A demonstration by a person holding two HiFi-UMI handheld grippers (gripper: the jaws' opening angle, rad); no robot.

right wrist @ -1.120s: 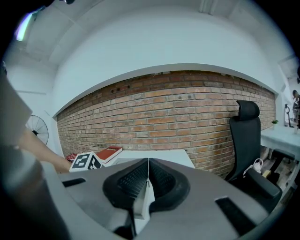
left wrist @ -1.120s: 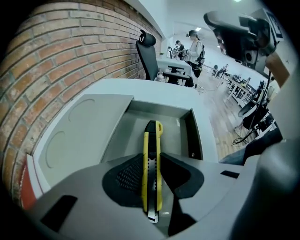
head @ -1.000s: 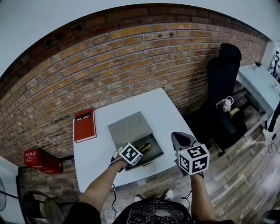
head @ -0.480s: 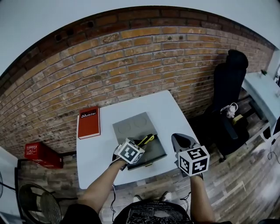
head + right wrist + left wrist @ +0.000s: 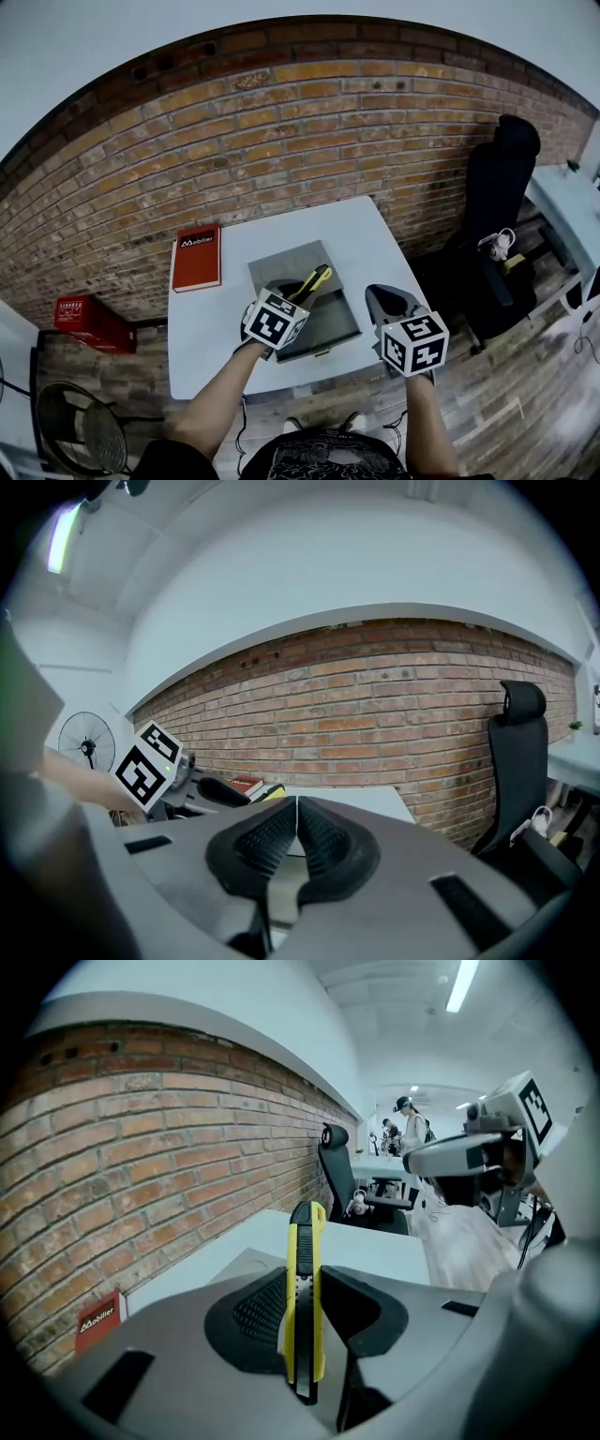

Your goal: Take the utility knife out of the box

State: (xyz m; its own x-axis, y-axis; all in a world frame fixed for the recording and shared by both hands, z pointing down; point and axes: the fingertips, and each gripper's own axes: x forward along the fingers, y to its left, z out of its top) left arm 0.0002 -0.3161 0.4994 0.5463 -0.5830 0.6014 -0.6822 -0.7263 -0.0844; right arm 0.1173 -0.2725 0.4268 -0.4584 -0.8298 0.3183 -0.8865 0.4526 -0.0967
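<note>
The yellow and black utility knife (image 5: 313,283) is clamped between the pads of my left gripper (image 5: 297,300), tip pointing up and away. It hangs above the open grey box (image 5: 330,326), clear of its tray. In the left gripper view the knife (image 5: 305,1269) stands upright between the two black pads, which press on both its sides. My right gripper (image 5: 382,300) hovers to the right of the box over the table's front right corner. Its pads (image 5: 272,832) meet with nothing between them. From there I see the left gripper (image 5: 202,789) and the knife's yellow end (image 5: 272,792).
The box rests on a white table (image 5: 366,244) against a brick wall; its flat lid (image 5: 286,265) lies open behind it. A red book (image 5: 197,258) lies at the table's back left. A black office chair (image 5: 492,206) stands to the right, a red case (image 5: 82,316) on the floor at left.
My left gripper has risen with the knife, lifting it out of the box tray and tipping it more upright. The right gripper has stayed beside the box.
</note>
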